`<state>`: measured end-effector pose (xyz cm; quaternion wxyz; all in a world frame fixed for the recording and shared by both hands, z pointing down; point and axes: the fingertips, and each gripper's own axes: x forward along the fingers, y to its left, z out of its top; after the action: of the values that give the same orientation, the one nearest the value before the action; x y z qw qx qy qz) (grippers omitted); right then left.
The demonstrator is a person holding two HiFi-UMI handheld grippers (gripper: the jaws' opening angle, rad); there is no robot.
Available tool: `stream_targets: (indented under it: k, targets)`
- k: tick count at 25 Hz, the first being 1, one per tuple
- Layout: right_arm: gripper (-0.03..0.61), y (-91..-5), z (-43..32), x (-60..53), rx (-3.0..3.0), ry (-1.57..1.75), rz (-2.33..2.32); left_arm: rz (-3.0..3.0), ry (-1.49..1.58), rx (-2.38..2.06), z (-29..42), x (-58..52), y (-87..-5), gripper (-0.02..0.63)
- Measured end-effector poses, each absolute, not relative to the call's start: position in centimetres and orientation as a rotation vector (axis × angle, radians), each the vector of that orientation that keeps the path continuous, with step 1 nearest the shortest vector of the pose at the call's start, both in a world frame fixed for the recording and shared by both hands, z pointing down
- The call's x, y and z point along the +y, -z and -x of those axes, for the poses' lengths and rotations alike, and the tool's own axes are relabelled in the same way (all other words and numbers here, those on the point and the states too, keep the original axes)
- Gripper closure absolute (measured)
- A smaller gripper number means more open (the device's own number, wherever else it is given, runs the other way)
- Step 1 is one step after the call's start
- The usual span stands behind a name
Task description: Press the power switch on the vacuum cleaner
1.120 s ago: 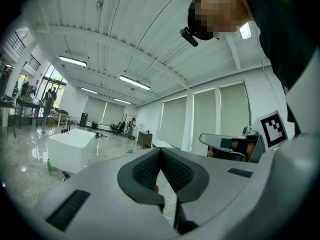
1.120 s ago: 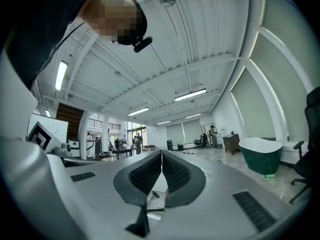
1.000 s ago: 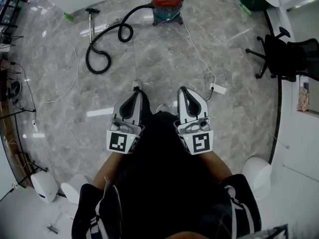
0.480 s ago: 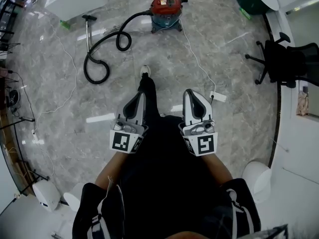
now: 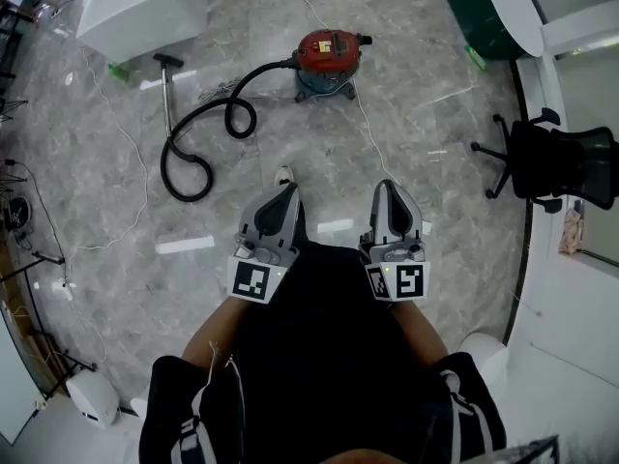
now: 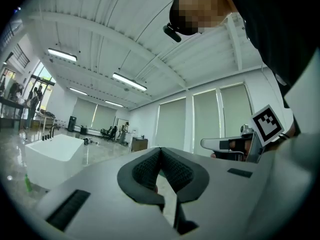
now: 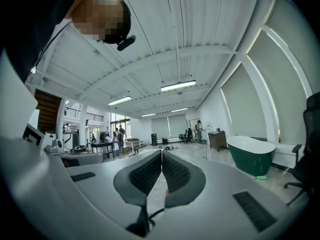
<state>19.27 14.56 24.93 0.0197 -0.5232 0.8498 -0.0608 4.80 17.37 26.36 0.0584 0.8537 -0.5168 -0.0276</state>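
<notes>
A red-topped canister vacuum cleaner stands on the marble floor far ahead in the head view. Its black hose loops leftward to a grey wand. My left gripper and right gripper are held close to the body, well short of the vacuum, both shut with nothing between the pads. The left gripper view shows shut jaws against a far room. In the right gripper view the jaws meet too. The vacuum's switch is too small to make out.
A white power cord runs from the vacuum toward my right side. A black office chair stands at right, a dark green tub at top right, a white tub at top left. Thin cables trail at left.
The vacuum has come nearer and lower in the head view as the person walks toward it. Both grippers stay shut, held in front of the body.
</notes>
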Motion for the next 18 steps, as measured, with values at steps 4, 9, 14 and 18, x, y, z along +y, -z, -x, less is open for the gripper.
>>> stream_targets:
  k: [4,9,14,18]
  targets:
    - [0.558,-25.2,-16.3,7.9,2.648,0.224,1.628,-2.573,0.128,-1.556,-1.6,10.9,-25.6,0.6]
    - [0.558,-25.2,-13.5,2.2,2.657,0.235,1.621,-2.54,0.162,-1.554,1.0,4.8,-25.3,0.6]
    - [0.558,-25.9,-13.1,-1.2,2.675,0.255,1.609,-2.497,0.153,-1.561,1.4,1.3,-26.2,0.6]
    - [0.558,-28.1,-13.4,-5.0,2.747,0.277,1.594,-2.467,0.144,-1.568,0.7,-1.7,-27.1,0.6]
